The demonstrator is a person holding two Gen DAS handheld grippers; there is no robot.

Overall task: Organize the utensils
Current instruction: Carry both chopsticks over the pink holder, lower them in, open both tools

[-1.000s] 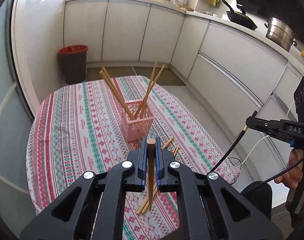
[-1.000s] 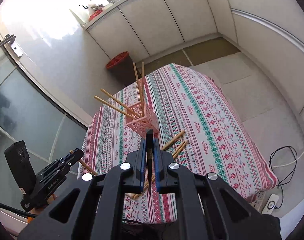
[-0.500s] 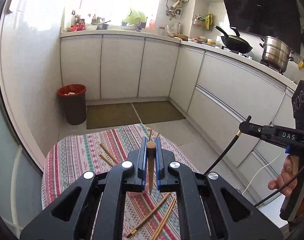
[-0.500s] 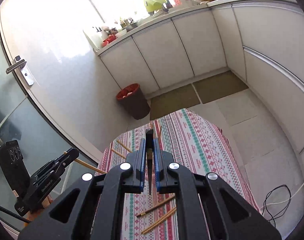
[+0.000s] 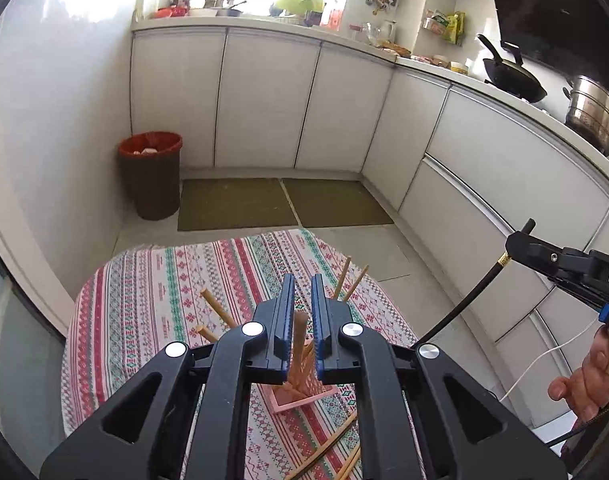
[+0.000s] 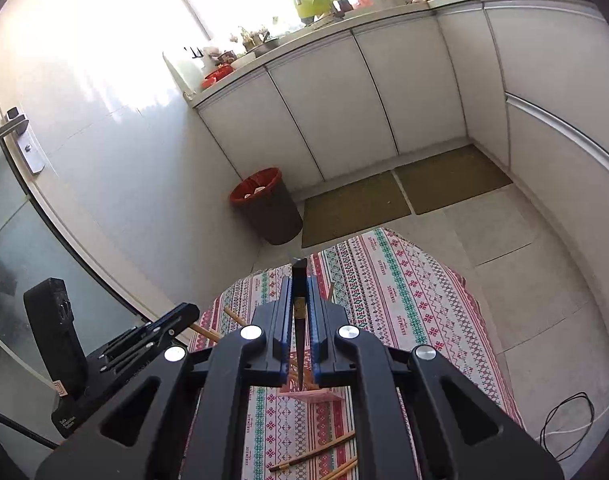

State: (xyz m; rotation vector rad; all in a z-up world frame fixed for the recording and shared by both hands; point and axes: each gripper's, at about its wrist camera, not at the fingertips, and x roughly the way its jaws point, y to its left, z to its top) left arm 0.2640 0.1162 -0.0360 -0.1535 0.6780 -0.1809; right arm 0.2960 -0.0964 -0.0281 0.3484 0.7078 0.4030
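My left gripper (image 5: 302,292) hangs above the pink utensil basket (image 5: 304,396), its jaws slightly parted. A wooden chopstick (image 5: 298,340) stands loose between them with its lower end in the basket. Other chopsticks (image 5: 350,276) lean out of the basket. My right gripper (image 6: 299,292) is shut on a dark chopstick (image 6: 299,280), held upright above the basket (image 6: 312,394). Loose chopsticks (image 5: 328,448) lie on the patterned tablecloth (image 5: 152,304) near the front edge, also in the right wrist view (image 6: 316,452).
A red-rimmed bin (image 5: 150,176) stands on the floor beyond the table. White cabinets (image 5: 264,100) and a counter with a wok (image 5: 508,76) and pot (image 5: 592,112) run along the walls. A glass door (image 6: 20,208) is at the left.
Both grippers rose and tilted up, then came over the basket. My left jaws have parted and the wooden chopstick has slid down into the basket.
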